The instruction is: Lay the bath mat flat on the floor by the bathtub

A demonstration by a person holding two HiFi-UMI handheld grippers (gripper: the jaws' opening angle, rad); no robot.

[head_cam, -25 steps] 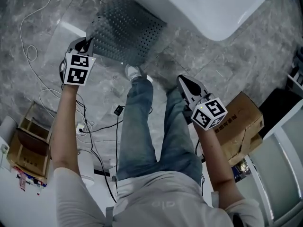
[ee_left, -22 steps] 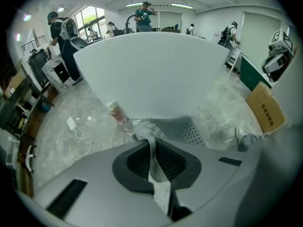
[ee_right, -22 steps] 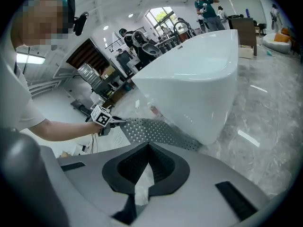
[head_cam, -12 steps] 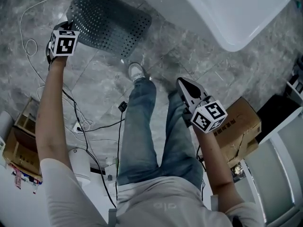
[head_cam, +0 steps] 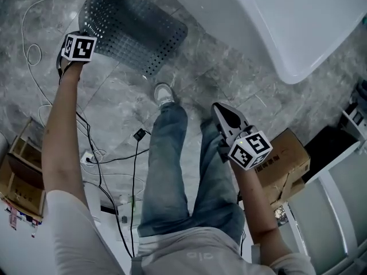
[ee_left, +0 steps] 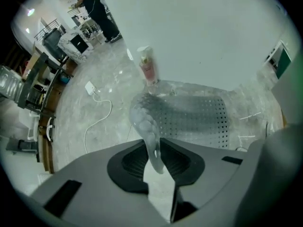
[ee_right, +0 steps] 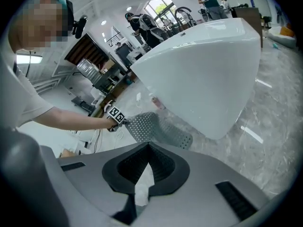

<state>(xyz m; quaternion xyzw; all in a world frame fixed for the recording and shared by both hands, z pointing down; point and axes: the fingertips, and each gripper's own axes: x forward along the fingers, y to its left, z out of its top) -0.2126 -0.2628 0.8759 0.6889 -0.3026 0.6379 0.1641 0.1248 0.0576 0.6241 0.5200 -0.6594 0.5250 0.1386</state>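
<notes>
Head view from above the person [head_cam: 172, 171], steeply down on the floor [head_cam: 229, 79], left gripper view close over the bath mat [ee_left: 189, 117], looking down its jaws, right gripper view farther back (tilted less), facing the bathtub [ee_right: 203, 65], all sharing the bath mat.

The person wears a pale, almost white T-shirt [head_cam: 189, 254] with faint lettering across it. Its short sleeves [head_cam: 71, 216] end well back along the arms from either hand-held gripper. Below that are faded blue jeans [head_cam: 172, 165] and a white trainer [head_cam: 164, 94]. The left hand-held gripper [ee_left: 152, 144] and the right hand-held gripper [head_cam: 218, 107] look alike from where I stand. Each has a smooth grey shell narrowing to a beak, with black ribbed pads [ee_right: 128, 169] set inside the jaws. At the rear of each, next to the hand, sits a white cube [head_cam: 250, 149] printed with black square markers on every face I can see.
</notes>
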